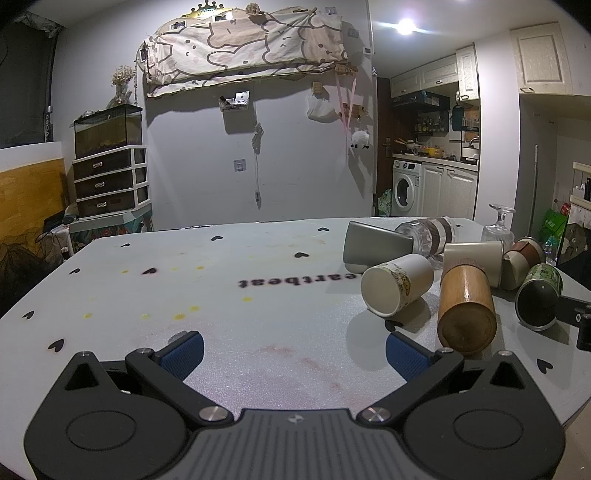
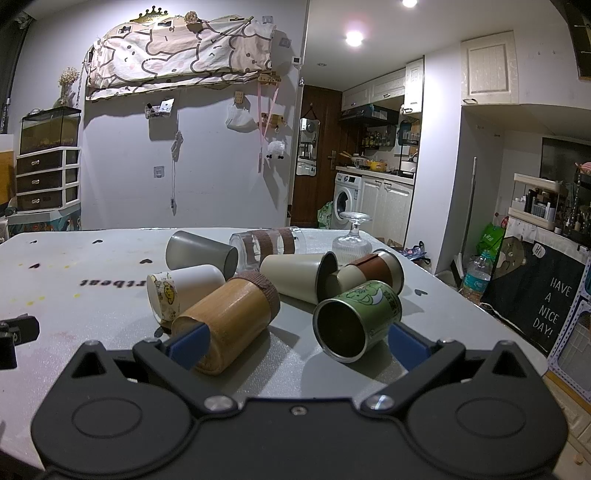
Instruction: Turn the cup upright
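We see our left gripper (image 1: pixel 294 352) and right gripper (image 2: pixel 297 341) with fingers apart, holding nothing. The green printed metal cup (image 2: pixel 356 318) lies on its side on the grey tabletop (image 2: pixel 110 306), beside the brown bamboo cup (image 2: pixel 225 323).

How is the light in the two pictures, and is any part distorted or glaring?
Left wrist view: a ceiling lamp flares white; the fisheye bends the grey table's edge; the wooden cylindrical cup casts a soft shadow. Right wrist view: two ceiling lamps glare, and the corners go dark.
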`<state>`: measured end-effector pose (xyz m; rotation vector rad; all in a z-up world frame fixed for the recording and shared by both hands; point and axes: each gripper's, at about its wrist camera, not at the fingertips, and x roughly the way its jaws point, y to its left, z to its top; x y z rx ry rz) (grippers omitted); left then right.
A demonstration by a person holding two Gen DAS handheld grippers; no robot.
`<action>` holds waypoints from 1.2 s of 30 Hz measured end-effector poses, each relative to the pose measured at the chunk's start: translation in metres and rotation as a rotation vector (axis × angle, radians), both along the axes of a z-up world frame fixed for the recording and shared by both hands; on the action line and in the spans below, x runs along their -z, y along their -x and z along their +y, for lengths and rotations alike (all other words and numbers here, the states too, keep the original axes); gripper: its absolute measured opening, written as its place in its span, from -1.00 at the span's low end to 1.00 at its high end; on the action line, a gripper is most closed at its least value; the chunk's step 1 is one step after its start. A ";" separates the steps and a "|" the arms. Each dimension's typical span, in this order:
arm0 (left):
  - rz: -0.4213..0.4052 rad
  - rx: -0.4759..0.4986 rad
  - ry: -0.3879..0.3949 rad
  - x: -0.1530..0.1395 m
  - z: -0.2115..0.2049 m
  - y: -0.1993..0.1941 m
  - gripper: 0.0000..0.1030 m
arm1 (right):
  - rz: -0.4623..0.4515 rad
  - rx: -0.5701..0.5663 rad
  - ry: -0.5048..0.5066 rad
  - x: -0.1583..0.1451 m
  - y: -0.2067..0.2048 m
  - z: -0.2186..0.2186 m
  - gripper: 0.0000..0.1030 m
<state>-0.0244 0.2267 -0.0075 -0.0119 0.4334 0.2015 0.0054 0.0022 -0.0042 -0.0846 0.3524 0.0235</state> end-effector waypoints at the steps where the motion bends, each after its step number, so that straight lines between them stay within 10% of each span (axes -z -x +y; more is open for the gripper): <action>1: 0.000 0.000 0.000 0.000 0.000 0.000 1.00 | 0.001 0.000 0.000 0.000 0.000 0.000 1.00; 20: -0.009 0.006 0.012 0.006 0.005 0.005 1.00 | 0.097 -0.093 -0.208 -0.006 -0.069 0.023 0.97; 36: -0.005 -0.022 0.029 0.006 0.018 0.005 1.00 | 0.382 0.130 -0.531 0.027 -0.155 0.023 0.63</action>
